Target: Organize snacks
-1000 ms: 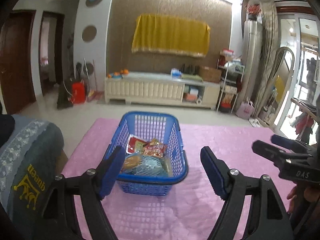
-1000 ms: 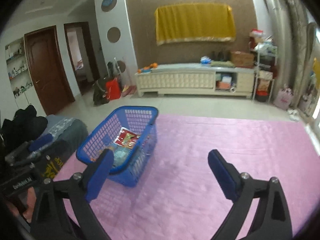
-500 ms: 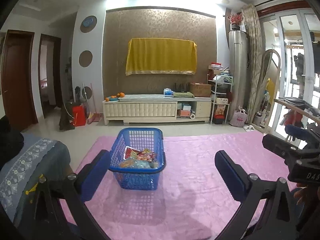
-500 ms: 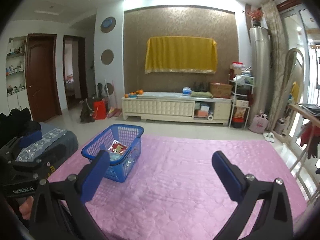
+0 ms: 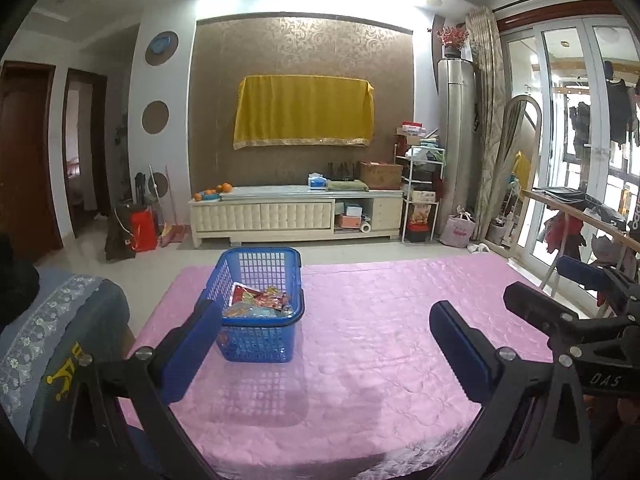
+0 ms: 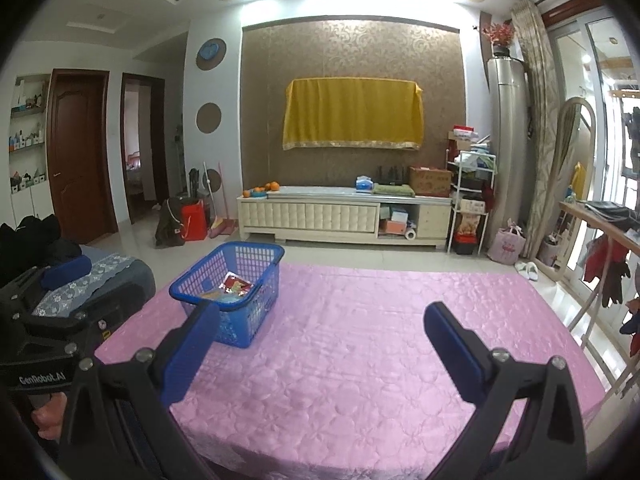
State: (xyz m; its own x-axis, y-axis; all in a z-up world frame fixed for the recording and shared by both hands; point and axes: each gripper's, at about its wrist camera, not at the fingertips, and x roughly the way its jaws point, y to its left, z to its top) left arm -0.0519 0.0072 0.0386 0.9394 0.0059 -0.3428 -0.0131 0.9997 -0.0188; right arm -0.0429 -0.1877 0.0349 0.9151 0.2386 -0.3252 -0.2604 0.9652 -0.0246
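A blue plastic basket [image 5: 260, 344] stands on the pink cloth-covered table [image 5: 380, 360], left of centre. It holds several snack packets [image 5: 260, 302], red, orange and blue. The basket also shows in the right wrist view [image 6: 240, 320], with the packets [image 6: 232, 286] inside. My left gripper [image 5: 326, 344] is open and empty, held back above the table's near part, with the basket behind its left finger. My right gripper [image 6: 320, 344] is open and empty, to the right of the basket. It appears in the left wrist view at the right edge [image 5: 560, 304].
A grey cushioned seat [image 5: 52, 340] sits at the table's left side. Beyond the table are the tiled floor, a white TV cabinet [image 5: 296, 212] and a shelf rack [image 5: 420, 200]. A wooden rail with clothes [image 5: 580, 216] runs on the right.
Both grippers have pulled back and risen away from the basket, which now looks smaller and farther. Both stay open. The basket has not moved on the table.
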